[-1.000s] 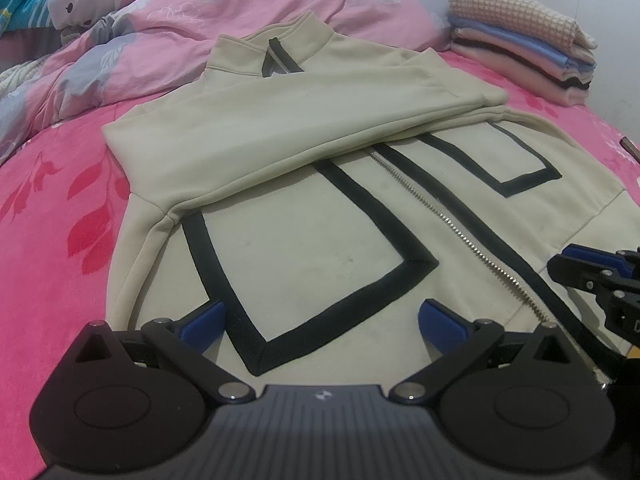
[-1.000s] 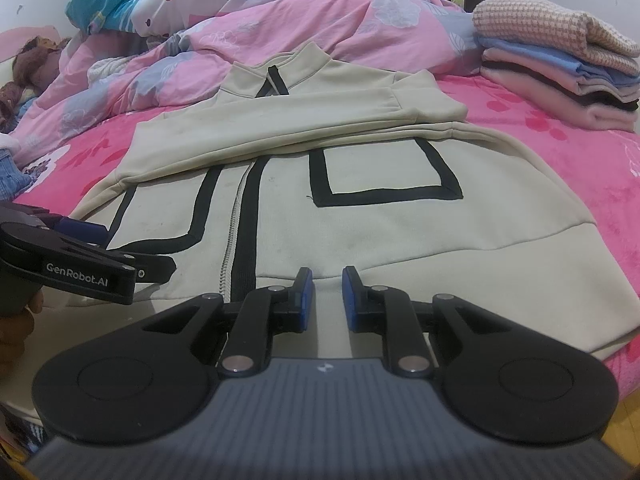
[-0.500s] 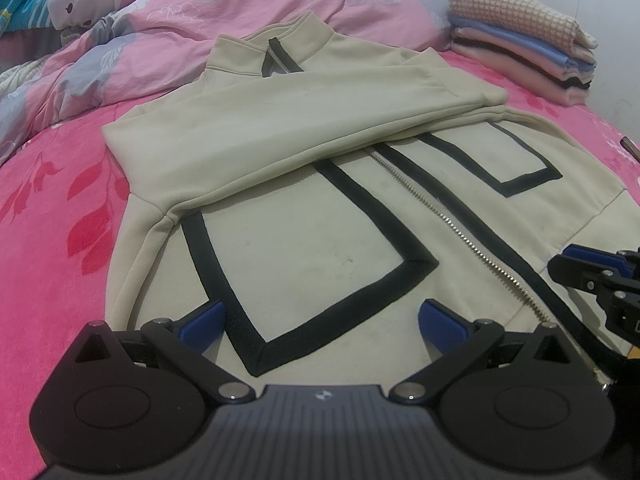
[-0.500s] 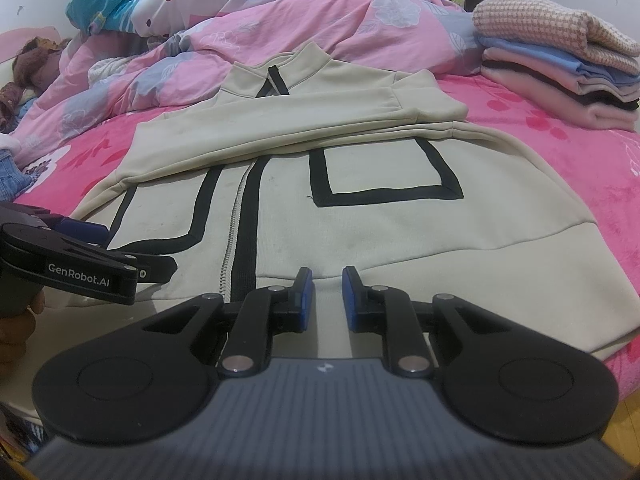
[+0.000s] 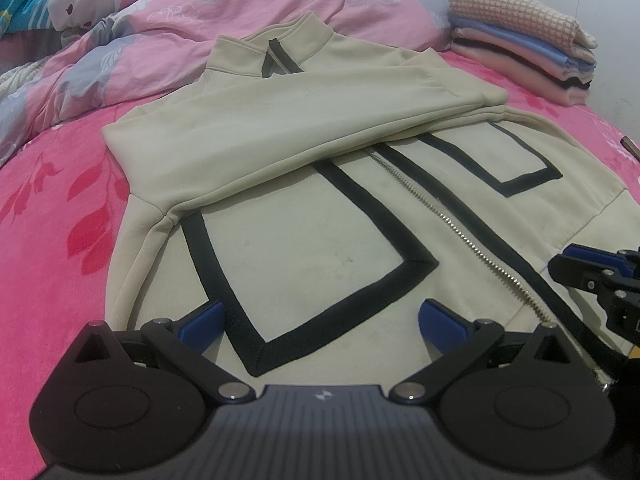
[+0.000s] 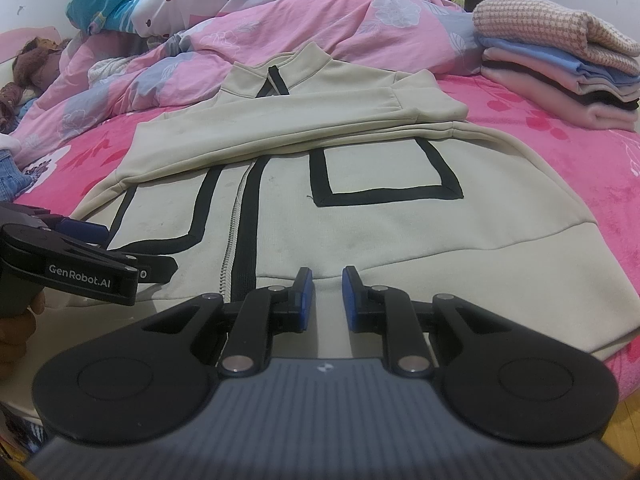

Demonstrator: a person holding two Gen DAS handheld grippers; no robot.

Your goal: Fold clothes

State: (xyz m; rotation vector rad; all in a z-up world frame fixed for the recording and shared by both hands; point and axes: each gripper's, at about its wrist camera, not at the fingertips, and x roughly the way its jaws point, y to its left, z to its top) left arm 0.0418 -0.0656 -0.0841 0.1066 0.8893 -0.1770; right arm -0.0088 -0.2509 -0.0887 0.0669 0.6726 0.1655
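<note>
The jacket (image 6: 360,216) lies face up on the bed (image 5: 60,216), collar toward the duvet (image 6: 320,20), zip closed, both sleeves already folded across the chest. Nothing about it has changed over the last second: same creases, same sleeve edges, and both grippers sit where they were at the hem.

The left gripper (image 5: 320,320) hovers over the hem's left part, its fingers spread wide and empty. The right gripper (image 6: 325,296) is over the hem right of the zip, its fingers nearly together with a narrow gap and no cloth pinched.

This looks like a pause before taking the hem to fold it up toward the collar. A stack (image 6: 560,68) of folded clothes waits to the right.
</note>
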